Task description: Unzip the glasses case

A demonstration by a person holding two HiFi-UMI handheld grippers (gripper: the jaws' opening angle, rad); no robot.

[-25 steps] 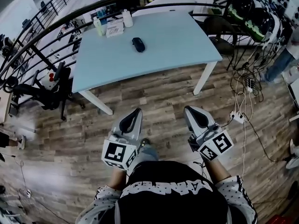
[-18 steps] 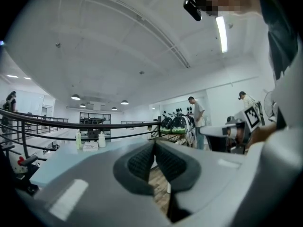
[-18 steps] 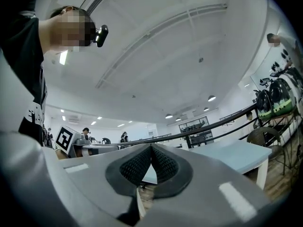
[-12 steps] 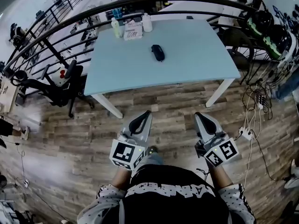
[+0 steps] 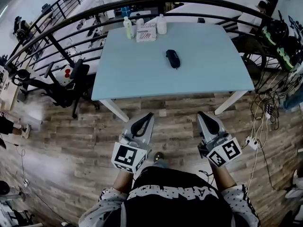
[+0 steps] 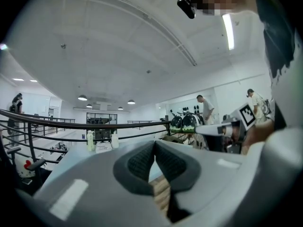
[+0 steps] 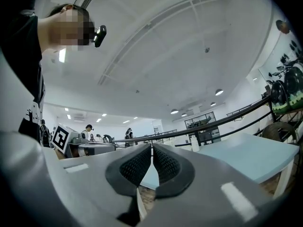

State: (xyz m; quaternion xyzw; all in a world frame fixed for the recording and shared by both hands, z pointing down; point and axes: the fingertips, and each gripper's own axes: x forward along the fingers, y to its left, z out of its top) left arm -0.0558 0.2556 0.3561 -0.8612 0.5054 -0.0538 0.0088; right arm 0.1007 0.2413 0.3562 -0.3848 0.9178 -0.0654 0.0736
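Observation:
The dark glasses case lies alone near the middle of the pale blue table, zipped as far as I can tell from this distance. My left gripper and right gripper are held side by side over the wooden floor, short of the table's front edge and well apart from the case. Both point level toward the table. In the left gripper view the jaws meet with nothing between them. In the right gripper view the jaws also meet, empty.
Two bottles and a printed box stand at the table's far edge. A dark curved railing runs behind it. An office chair stands left of the table; cables and a power strip lie on the floor at right.
The table and case have drawn closer and shifted right in the head view as I walked toward them. Both grippers stayed side by side in front of me, still shut.

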